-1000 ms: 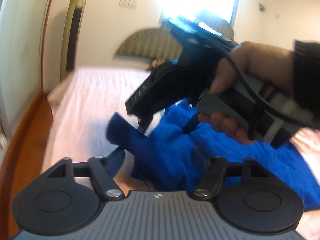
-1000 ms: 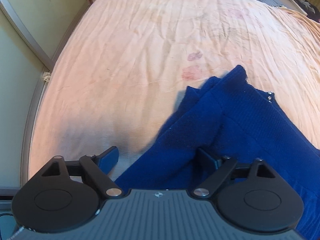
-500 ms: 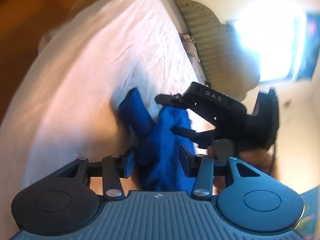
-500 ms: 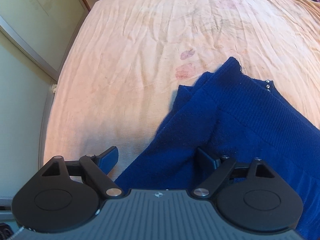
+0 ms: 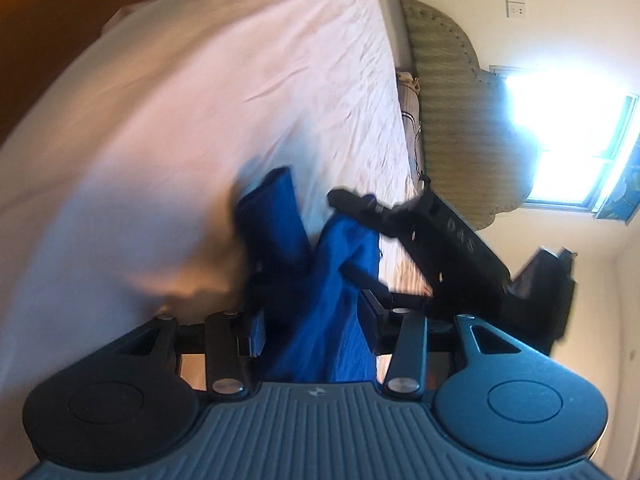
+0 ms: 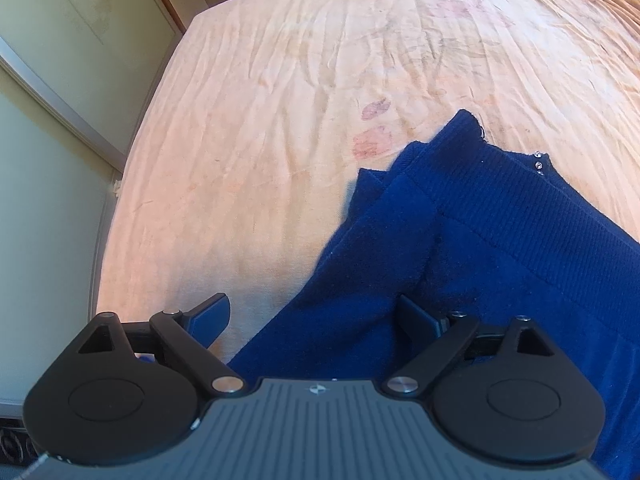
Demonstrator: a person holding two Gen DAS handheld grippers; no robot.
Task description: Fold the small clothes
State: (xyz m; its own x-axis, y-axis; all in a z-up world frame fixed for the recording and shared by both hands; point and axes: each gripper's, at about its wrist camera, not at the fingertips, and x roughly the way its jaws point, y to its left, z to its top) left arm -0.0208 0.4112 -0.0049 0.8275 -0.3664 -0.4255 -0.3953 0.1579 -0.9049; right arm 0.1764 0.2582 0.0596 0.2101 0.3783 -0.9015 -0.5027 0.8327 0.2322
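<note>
A blue knit garment [image 6: 500, 240] lies bunched on the bed, with small shiny studs [image 6: 538, 164] near one edge. In the left wrist view a fold of the garment [image 5: 280, 224] runs up between the narrowed fingers of my left gripper [image 5: 310, 320], which is shut on it. My right gripper [image 6: 316, 316] is open and low over the garment's near edge, its right finger resting on the knit and its left finger over bare sheet. The left wrist view also shows the right gripper [image 5: 344, 232] just beyond mine, its fingers spread around the same fabric.
The bed sheet [image 6: 320, 60] is pale, wrinkled and faintly flower-printed, stretching wide to the left and ahead. A woven headboard [image 5: 448, 120] and a bright window [image 5: 568, 140] stand behind it. Wooden floor [image 5: 60, 20] and a sliding wardrobe door [image 6: 60, 40] border the bed.
My left gripper rolled sideways, dropped onto the garment and narrowed from wide open onto a fold of it. The right gripper stayed open and shifted slightly forward.
</note>
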